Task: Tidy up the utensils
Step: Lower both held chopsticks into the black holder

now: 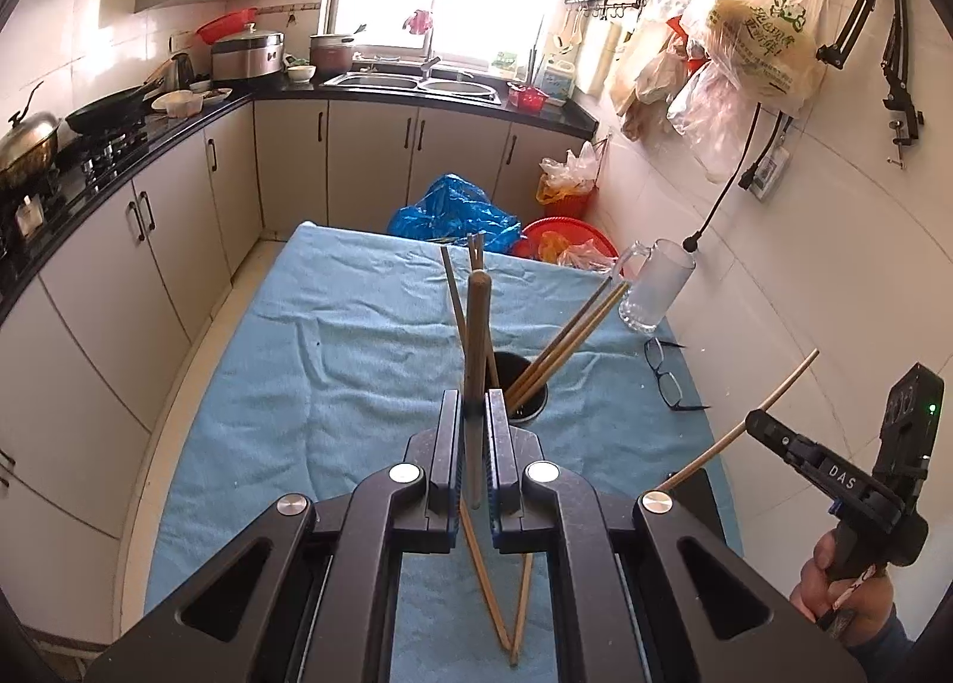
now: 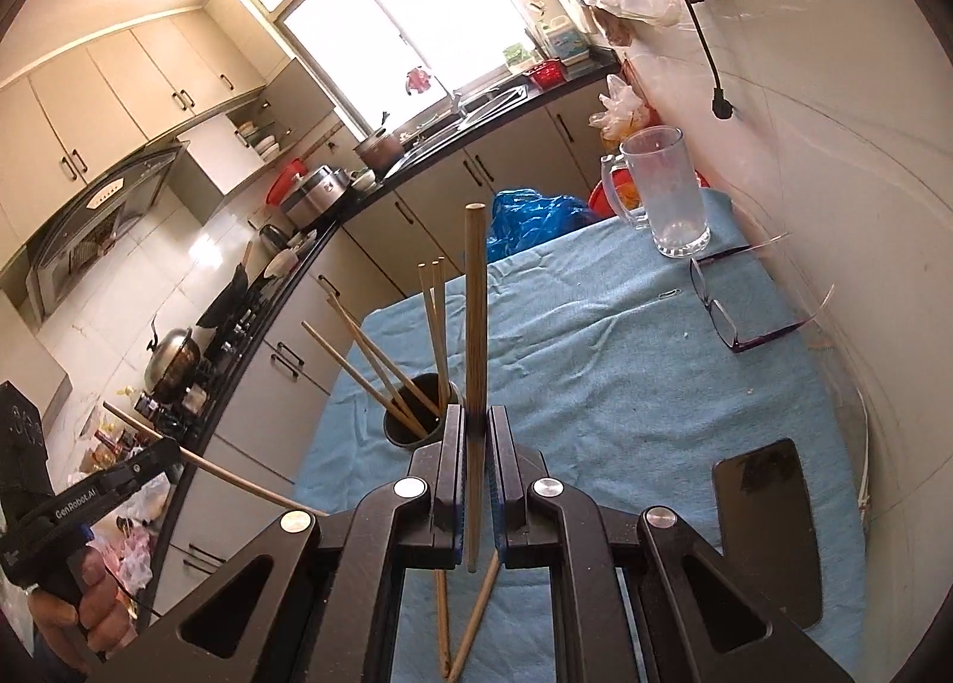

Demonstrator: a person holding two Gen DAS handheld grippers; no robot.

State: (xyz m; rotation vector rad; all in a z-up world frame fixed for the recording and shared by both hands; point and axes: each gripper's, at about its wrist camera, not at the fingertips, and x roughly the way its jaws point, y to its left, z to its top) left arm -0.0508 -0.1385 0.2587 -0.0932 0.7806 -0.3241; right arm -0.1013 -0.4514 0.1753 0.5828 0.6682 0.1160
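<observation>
My left gripper [image 1: 475, 404] is shut on a wooden chopstick [image 1: 475, 326] that stands nearly upright, just in front of a black holder cup [image 1: 527, 391] with several chopsticks leaning in it. The right gripper [image 2: 475, 416] is shut on another chopstick [image 2: 475, 314], also upright, right of the same cup [image 2: 417, 415]. Each gripper shows in the other's view, the right one [image 1: 755, 422] and the left one [image 2: 170, 449], each with its stick angled upward. Two loose chopsticks [image 1: 497, 593] [image 2: 458, 623] lie crossed in a V on the blue cloth [image 1: 333, 361] beneath the grippers.
A clear glass mug [image 2: 667, 195] stands at the table's far right, with eyeglasses [image 2: 721, 314] near it and a dark phone [image 2: 768, 516] by the wall. Tiled wall runs along the right edge. Kitchen cabinets and a stove counter [image 1: 89, 159] line the left.
</observation>
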